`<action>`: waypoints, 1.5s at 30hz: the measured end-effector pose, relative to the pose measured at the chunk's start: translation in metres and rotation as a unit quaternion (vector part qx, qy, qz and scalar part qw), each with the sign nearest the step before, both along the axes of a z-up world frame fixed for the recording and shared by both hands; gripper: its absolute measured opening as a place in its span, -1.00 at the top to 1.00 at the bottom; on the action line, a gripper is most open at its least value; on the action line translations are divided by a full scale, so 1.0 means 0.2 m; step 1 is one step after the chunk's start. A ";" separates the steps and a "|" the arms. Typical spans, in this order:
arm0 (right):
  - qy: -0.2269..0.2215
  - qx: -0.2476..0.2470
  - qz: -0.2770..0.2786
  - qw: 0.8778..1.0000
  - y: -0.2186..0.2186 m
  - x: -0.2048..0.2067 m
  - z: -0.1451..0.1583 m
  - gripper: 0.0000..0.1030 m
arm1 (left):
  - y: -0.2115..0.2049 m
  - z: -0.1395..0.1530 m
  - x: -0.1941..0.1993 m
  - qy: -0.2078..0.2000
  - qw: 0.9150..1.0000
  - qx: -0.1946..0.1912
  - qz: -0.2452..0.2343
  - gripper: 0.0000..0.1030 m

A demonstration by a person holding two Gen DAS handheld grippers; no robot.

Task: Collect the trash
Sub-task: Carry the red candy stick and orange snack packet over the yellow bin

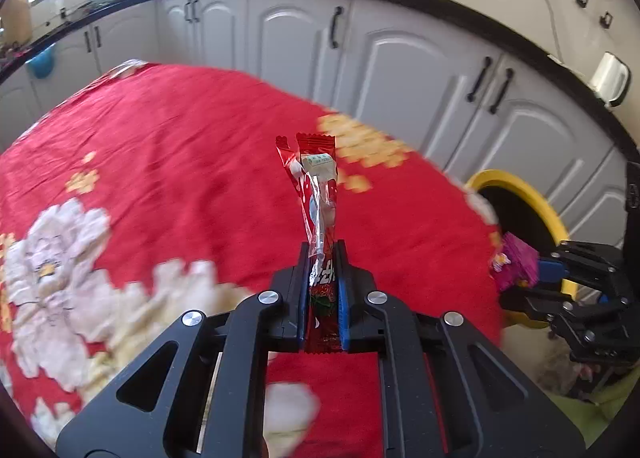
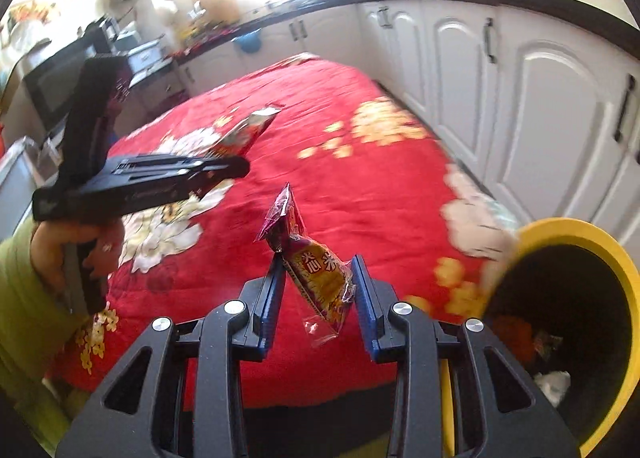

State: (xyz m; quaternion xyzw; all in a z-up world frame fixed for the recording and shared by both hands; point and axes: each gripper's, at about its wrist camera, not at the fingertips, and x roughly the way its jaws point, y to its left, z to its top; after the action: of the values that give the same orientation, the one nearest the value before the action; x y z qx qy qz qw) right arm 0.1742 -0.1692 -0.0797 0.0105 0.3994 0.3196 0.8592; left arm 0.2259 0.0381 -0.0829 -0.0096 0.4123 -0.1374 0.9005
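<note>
Right gripper (image 2: 318, 290), seen from its own wrist camera, has its blue-padded jaws part-way apart with a crinkled purple-and-yellow plastic snack packet (image 2: 316, 274) wedged between them. The packet's long axis tilts from about five o'clock up to eleven o'clock, with its sealed purple tip sticking out past the fingertips. From this gripper, the round yellow-rimmed waste bin with a dark inside (image 2: 624, 270) lies at about three o'clock, just beside the right jaw and below the edge of the red flower-patterned cloth (image 2: 360, 186). Some rubbish already lies at the bottom of the bin. I judge the right hand the nearer of the two to the bin, so its drop should come first.

Left gripper (image 1: 323, 258), in its own view, is clamped tight on a long red foil wrapper with a clear window (image 1: 318, 194), which stands nearly upright towards twelve o'clock. From there the bin sits out at about three o'clock, beyond the table edge, with the right gripper and its purple packet in between. The left hand will need a longer sideways carry, and I would expect it to wait for the right to clear.

Farther out on the cloth, at eleven o'clock from the right gripper, a silvery foil wrapper (image 2: 256, 122) lies flat, not yet collected.
</note>
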 end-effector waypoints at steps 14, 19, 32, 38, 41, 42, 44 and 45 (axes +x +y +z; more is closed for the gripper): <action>-0.015 0.017 -0.113 0.993 -0.52 0.01 0.05 0.38 | -0.46 0.11 -0.03 -0.024 0.998 -0.035 -0.053 0.87; -0.015 0.023 -0.150 0.988 -0.68 0.00 0.05 0.38 | -0.61 0.14 -0.04 -0.034 0.997 -0.038 -0.066 0.87; -0.025 0.036 -0.211 0.976 -0.96 -0.06 0.04 0.38 | -0.85 0.17 -0.10 -0.044 0.994 -0.054 -0.085 0.87; -0.028 0.036 -0.232 0.972 -1.04 -0.08 0.01 0.38 | -0.94 0.13 -0.13 -0.042 0.994 -0.058 -0.086 0.87; -0.026 0.032 -0.238 0.970 -1.06 -0.09 -0.01 0.38 | -0.97 0.10 -0.14 -0.038 0.994 -0.056 -0.091 0.87; -0.025 0.032 -0.240 0.970 -1.07 -0.09 -0.02 0.38 | -0.98 0.09 -0.14 -0.036 0.993 -0.055 -0.093 0.87; -0.020 0.032 -0.244 0.969 -1.08 -0.09 -0.04 0.38 | -1.01 0.07 -0.14 -0.033 0.994 -0.052 -0.096 0.87; -0.017 0.032 -0.246 0.969 -1.08 -0.09 -0.05 0.37 | -1.02 0.06 -0.14 -0.030 0.993 -0.051 -0.098 0.87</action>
State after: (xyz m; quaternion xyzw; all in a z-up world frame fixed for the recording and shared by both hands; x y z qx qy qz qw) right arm 0.1562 -0.3856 -0.0899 0.1302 0.3594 0.1116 0.9173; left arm 0.1980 -0.1653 -0.0709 -0.0107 0.3765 -0.2455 0.8932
